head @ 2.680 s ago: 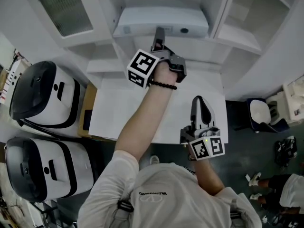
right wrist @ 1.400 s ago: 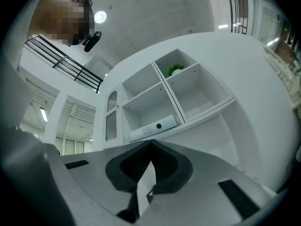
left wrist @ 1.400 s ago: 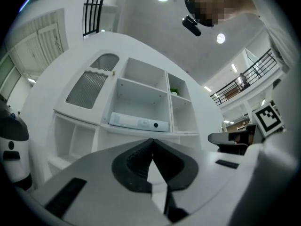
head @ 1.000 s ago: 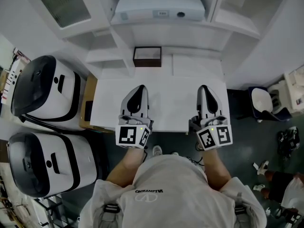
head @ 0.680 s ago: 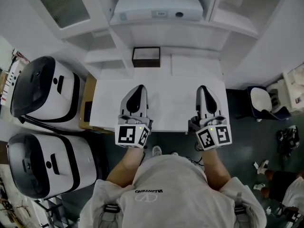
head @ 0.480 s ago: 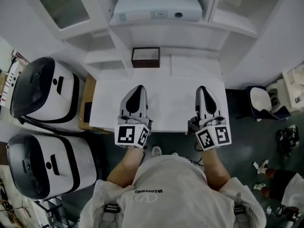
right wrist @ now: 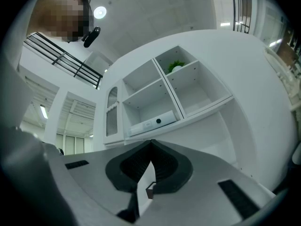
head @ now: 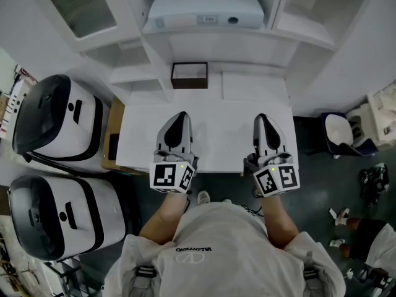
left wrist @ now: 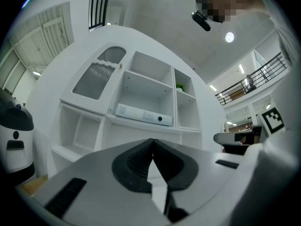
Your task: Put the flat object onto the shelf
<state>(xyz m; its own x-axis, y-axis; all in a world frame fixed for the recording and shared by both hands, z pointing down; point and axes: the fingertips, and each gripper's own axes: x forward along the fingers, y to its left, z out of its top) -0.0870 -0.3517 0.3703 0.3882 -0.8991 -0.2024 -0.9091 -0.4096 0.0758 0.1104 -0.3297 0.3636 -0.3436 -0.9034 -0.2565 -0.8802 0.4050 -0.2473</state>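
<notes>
The flat object (head: 189, 75), a dark-rimmed rectangle with a pale middle, lies on the low white shelf (head: 253, 82) behind the white table (head: 219, 138). No gripper touches it. My left gripper (head: 180, 117) hovers over the table's front left part, its jaws shut and empty. My right gripper (head: 262, 120) hovers level with it over the front right, also shut and empty. In the left gripper view the left gripper (left wrist: 153, 141) points at the shelving with its pads (left wrist: 138, 161) together. In the right gripper view the right gripper (right wrist: 151, 142) does likewise.
A long white box (head: 207, 11) sits on a higher shelf (left wrist: 143, 114) (right wrist: 153, 122). Two white-and-black machines (head: 59, 122) (head: 59, 218) stand at the left beside a wooden board (head: 114, 141). A dark stool with a white seat (head: 340, 146) stands on the floor at the right.
My left gripper has pulled back from the shelf to the table's front edge, leaving the flat object lying on the shelf. Over the last second both grippers have barely moved.
</notes>
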